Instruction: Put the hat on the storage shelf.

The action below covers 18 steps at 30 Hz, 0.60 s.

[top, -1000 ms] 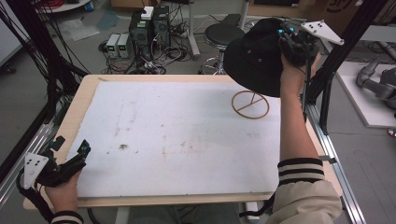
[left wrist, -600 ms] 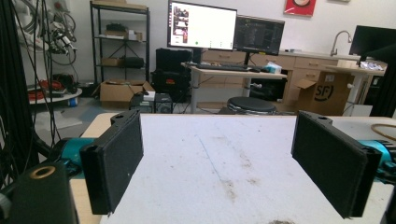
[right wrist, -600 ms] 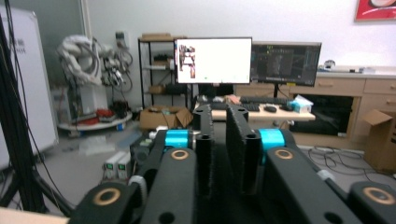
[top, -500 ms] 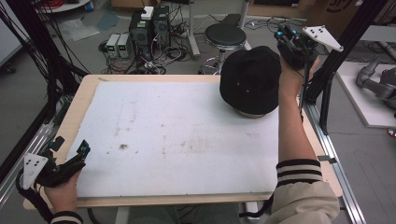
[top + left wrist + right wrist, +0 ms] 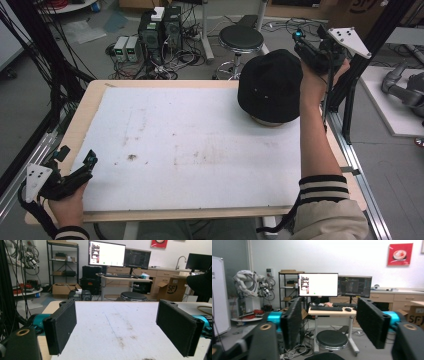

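Table under my view wears a stained white mat; black cap sits on a stand. Monitors and stool beyond. Left gripper fingers gape empty; right gripper fingers, just opening, hold nothing.

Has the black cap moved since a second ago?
Yes. The black cap came down onto the wooden ring stand at the white table's far right; the ring stood bare before.

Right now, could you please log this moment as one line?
cap: resting on ring stand | right tongs: just opened, empty, behind cap | left tongs: open, idle
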Each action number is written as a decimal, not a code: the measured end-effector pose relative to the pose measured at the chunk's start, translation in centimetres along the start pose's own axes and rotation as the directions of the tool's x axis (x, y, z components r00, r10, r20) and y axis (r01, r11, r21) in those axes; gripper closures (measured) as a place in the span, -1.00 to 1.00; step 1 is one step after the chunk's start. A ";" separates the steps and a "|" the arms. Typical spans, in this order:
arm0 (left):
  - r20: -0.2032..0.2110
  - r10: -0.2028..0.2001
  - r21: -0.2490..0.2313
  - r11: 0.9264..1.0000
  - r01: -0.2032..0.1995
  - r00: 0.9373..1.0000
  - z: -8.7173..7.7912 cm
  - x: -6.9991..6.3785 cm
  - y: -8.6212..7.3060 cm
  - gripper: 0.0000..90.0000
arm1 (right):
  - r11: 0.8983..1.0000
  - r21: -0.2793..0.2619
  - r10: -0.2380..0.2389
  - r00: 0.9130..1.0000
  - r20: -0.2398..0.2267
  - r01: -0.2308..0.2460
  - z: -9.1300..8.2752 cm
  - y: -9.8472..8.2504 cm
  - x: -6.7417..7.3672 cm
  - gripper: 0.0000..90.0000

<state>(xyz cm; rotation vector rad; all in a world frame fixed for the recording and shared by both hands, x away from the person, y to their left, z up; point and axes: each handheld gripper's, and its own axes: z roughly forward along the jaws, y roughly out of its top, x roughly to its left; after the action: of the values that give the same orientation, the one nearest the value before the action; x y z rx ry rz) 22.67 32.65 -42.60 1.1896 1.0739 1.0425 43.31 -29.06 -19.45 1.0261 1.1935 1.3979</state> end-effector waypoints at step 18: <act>0.012 -0.001 0.002 1.000 0.001 1.000 0.3 -0.6 0.0 -0.62 | 0.997 -0.073 -0.004 1.000 -0.009 0.003 -4.4 1.6 -0.2 -0.61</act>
<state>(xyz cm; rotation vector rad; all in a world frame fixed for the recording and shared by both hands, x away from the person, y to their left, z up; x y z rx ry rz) 22.85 32.02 -42.51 1.1956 1.0661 1.0326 38.85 -29.99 -18.52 0.9673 1.1421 1.4348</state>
